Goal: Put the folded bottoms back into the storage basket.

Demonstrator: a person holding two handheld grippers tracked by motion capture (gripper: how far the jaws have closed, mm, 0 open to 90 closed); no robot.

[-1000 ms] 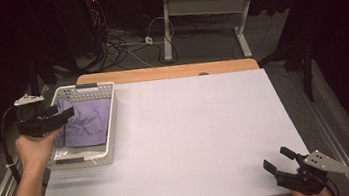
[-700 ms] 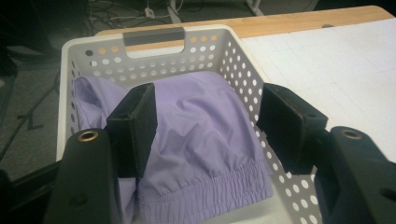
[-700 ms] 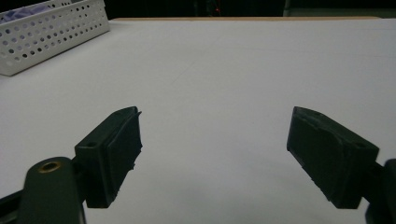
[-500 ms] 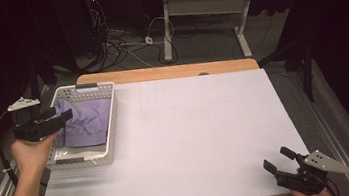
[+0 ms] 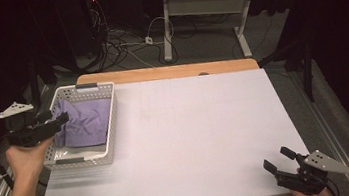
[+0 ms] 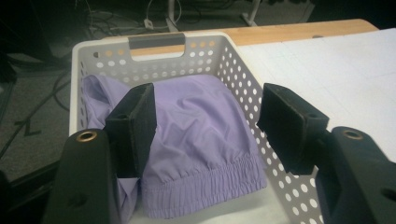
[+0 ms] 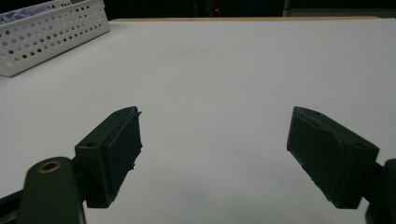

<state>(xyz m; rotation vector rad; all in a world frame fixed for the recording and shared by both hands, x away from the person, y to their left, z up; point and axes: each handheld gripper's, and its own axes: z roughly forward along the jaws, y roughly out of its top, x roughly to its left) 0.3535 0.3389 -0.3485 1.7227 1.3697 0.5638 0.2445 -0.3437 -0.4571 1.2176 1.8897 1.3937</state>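
White perforated plastic formed the rectangular basket (image 5: 110, 128) that was placed at the left edge of the white table top (image 5: 192, 136), its grey handle slot turned toward the far wooden edge (image 5: 167, 71). A crumpled lilac garment with an elasticated hem (image 5: 85, 123) was seen lying inside the basket, the gathered hem nearest the left gripper view's camera. The left gripper (image 5: 54, 124) was held over the basket's left rim by the person's left hand (image 5: 28, 159); in the left gripper view its jaws were spread wide above the garment (image 6: 201, 140), nothing being gripped between them, and whether the cloth was touched could not be told. The right gripper (image 5: 280, 160) was held at the table's near right corner, well apart from the basket. In the right gripper view its black jaws were likewise parted with bare table between them, and the basket (image 7: 51, 32) was seen far off at the upper left.
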